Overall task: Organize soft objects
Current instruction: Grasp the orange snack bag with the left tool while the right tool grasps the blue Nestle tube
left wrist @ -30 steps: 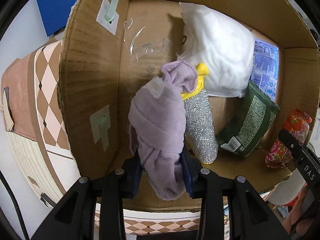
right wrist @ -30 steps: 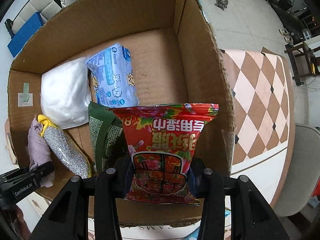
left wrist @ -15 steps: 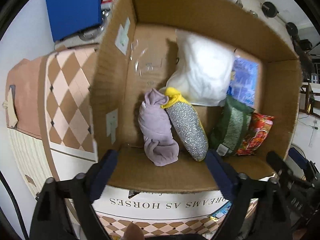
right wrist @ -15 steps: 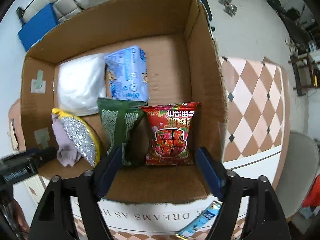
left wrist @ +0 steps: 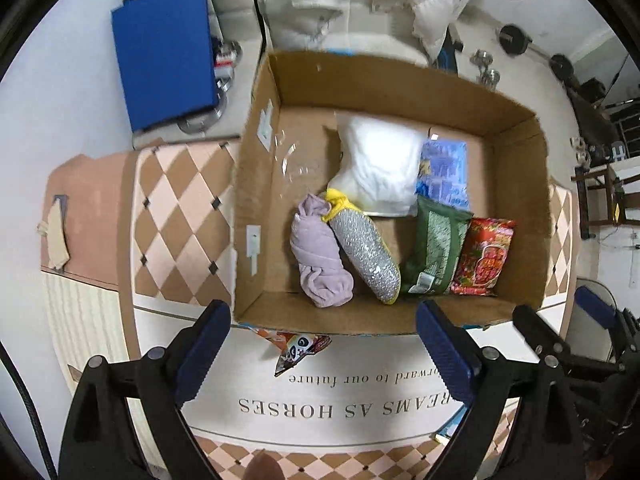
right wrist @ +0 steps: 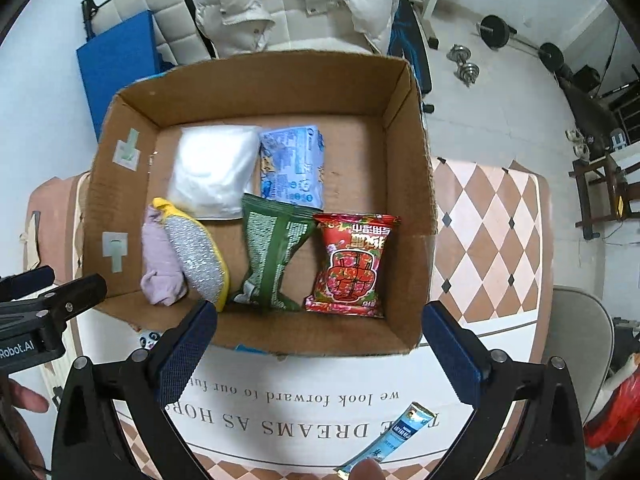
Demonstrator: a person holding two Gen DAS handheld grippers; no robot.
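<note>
A cardboard box (left wrist: 516,216) (right wrist: 404,184) stands on the table and holds a lilac cloth (left wrist: 320,256) (right wrist: 158,264), a silver and yellow scrubber (left wrist: 366,254) (right wrist: 196,256), a white soft pack (left wrist: 380,168) (right wrist: 214,168), a blue tissue pack (left wrist: 442,174) (right wrist: 292,166), a green pouch (left wrist: 434,248) (right wrist: 274,256) and a red snack bag (left wrist: 482,258) (right wrist: 352,264). My left gripper (left wrist: 324,352) and my right gripper (right wrist: 320,352) are both open and empty, held above the box's near wall.
A blue sachet (right wrist: 386,440) lies on the tablecloth in front of the box. A panda-print wrapper (left wrist: 300,350) sticks out under the box. A blue mat (left wrist: 164,52), a white padded jacket (right wrist: 296,4) and dumbbells (right wrist: 464,64) lie beyond the table.
My left gripper let go of the lilac cloth and my right gripper let go of the red snack bag. Both opened wide and drew back up and away from the box.
</note>
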